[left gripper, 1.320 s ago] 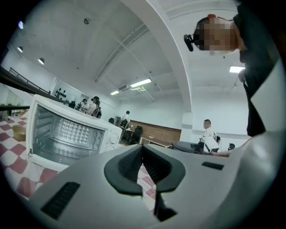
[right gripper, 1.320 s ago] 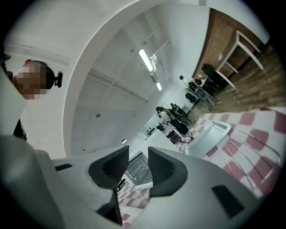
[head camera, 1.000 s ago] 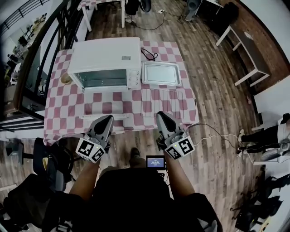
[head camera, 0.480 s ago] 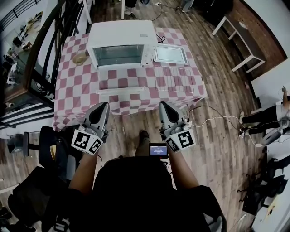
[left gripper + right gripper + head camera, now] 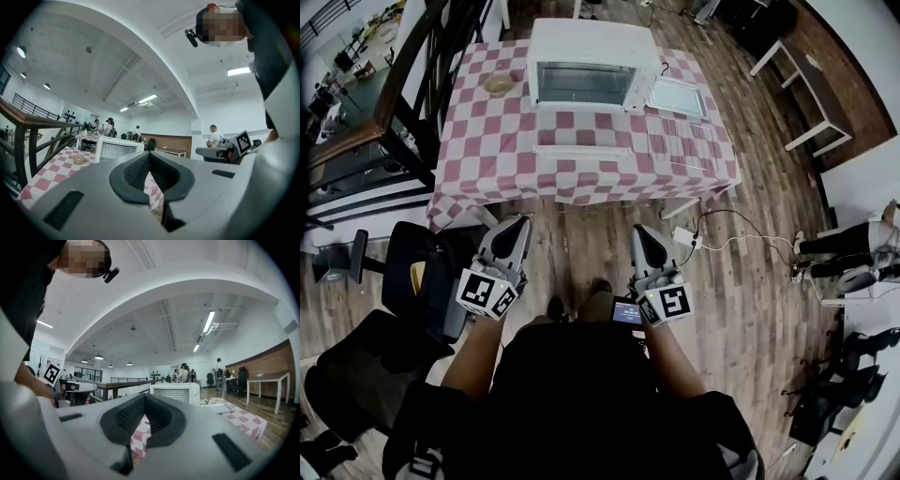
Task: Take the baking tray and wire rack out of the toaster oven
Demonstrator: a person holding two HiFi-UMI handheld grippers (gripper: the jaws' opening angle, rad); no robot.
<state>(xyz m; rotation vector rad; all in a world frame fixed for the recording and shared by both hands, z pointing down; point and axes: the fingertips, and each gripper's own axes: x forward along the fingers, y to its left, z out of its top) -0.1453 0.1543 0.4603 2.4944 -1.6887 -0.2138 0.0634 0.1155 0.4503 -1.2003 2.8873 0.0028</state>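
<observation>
From your head, the toaster oven (image 5: 586, 66) is too small to show anything behind its glass door. The wire rack (image 5: 684, 155) reads only as faint lines on the bench (image 5: 487, 159), and the tan lump (image 5: 499, 83) beside the oven can't be identified. In the gripper views, your left tongs (image 5: 149, 157) and right tongs (image 5: 144, 401) hide the bench's near edge.
</observation>
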